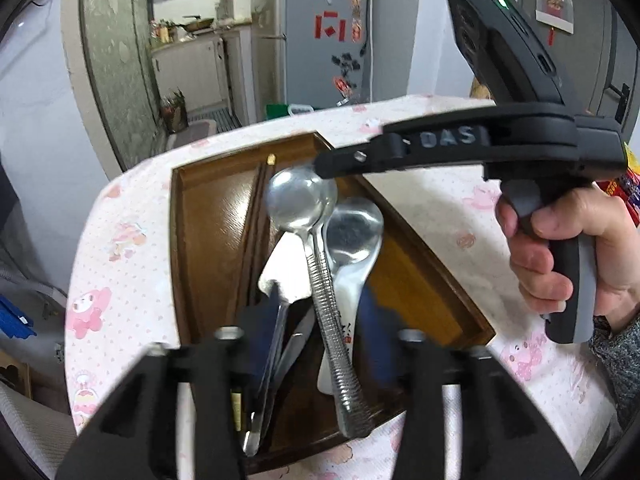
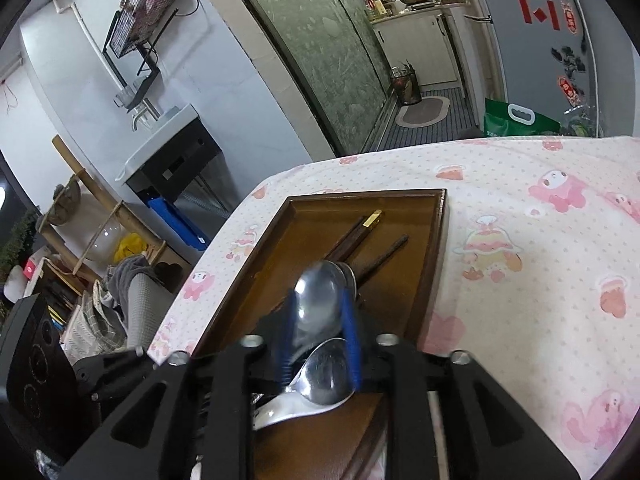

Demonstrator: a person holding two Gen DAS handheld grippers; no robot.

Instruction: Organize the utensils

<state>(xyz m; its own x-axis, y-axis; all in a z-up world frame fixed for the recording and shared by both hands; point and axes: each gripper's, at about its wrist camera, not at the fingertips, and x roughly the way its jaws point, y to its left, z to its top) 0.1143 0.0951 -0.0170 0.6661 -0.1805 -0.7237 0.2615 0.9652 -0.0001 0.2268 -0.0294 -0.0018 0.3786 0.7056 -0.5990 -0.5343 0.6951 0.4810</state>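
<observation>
A brown wooden tray [image 1: 208, 216] sits on the pink-patterned tablecloth. In it lie a steel spoon with a ridged handle [image 1: 302, 200], a second metal spoon [image 1: 354, 230] resting in a white ceramic spoon [image 1: 346, 292], dark chopsticks [image 1: 258, 216] and a flat metal utensil [image 1: 280, 320]. My left gripper [image 1: 316, 336] is open above the handles, holding nothing. My right gripper [image 2: 320, 320] is shut on the bowl of the ridged-handle spoon [image 2: 320, 300]; in the left wrist view its fingertips [image 1: 324, 166] touch that bowl's far edge. The tray [image 2: 400, 196] and chopsticks [image 2: 372, 252] also show in the right wrist view.
The table's far edge [image 2: 360, 156] drops to the floor by a sliding door. A grey fridge [image 1: 320, 36] stands behind the table. A sink cabinet [image 2: 172, 160] and shelves with clutter lie to the left. Red packaging [image 1: 630, 196] sits at the right table edge.
</observation>
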